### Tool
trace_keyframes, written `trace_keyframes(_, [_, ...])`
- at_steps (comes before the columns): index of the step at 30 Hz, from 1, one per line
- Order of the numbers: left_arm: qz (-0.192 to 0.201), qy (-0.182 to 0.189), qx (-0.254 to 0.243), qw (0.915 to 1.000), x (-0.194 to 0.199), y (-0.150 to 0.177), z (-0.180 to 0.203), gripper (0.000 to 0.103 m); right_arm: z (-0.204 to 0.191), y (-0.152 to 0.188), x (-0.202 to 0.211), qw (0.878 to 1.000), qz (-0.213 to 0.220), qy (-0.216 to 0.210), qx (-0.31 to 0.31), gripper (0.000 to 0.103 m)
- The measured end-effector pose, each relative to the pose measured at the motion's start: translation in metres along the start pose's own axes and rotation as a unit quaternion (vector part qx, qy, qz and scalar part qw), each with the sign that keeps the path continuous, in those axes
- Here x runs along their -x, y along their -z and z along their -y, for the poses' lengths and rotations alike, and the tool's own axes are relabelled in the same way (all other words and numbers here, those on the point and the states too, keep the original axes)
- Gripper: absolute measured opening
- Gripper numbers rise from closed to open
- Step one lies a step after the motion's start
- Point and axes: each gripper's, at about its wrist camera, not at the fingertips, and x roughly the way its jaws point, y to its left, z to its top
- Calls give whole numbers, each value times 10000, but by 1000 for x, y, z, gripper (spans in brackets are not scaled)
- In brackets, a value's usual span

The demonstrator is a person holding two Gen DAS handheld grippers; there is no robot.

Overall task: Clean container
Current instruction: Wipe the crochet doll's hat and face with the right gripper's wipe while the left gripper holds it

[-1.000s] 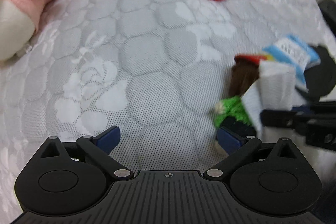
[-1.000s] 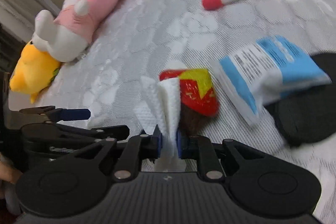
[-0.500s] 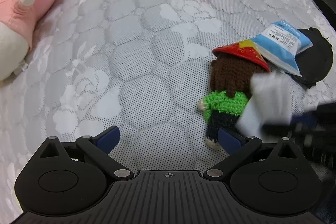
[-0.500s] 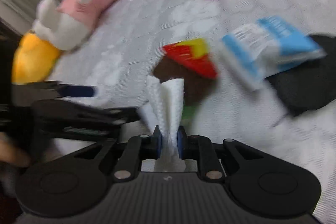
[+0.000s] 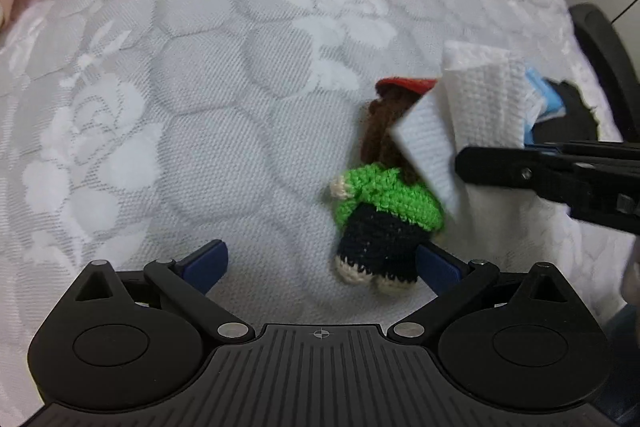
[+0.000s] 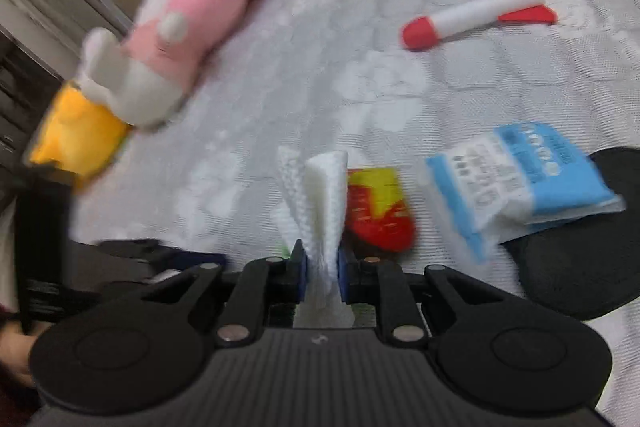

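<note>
A folded white wipe (image 6: 326, 211) sticks up from the right claw (image 6: 321, 269), whose jaws pinch it while angled down over a crocheted doll (image 5: 386, 203) on the quilted bed (image 5: 200, 107), beside the left claw (image 5: 320, 263), wide and empty, pointing steeply down.

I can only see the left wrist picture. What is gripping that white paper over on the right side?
Observer: The right tongs. They are closing on the folded tissue, which is pinched between them.
Operator: Is the pink toy alone up in the corner?
Observer: No, a yellow plush lies against the pink plush.
Operator: And the blue bit behind the paper?
Observer: A blue-and-white packet, resting partly on a black object.
</note>
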Motion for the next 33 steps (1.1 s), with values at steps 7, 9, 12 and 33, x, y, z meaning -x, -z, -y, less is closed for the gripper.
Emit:
trace_keyframes(7, [514, 863, 501, 9937, -21, -16, 9, 102, 39, -7, 36, 9931, 901, -37, -751, 17])
trace_keyframes(9, [576, 858, 351, 9940, -27, -14, 17, 102, 44, -7, 39, 9924, 966, 99, -753, 17])
trace_keyframes(12, [814, 814, -373, 9927, -28, -11, 35, 102, 47, -10, 37, 9928, 949, 236, -691, 17])
trace_keyframes(33, [1801, -985, -4119, 8878, -33, 42, 129, 88, 33, -6, 22, 9914, 841, -725, -695, 16])
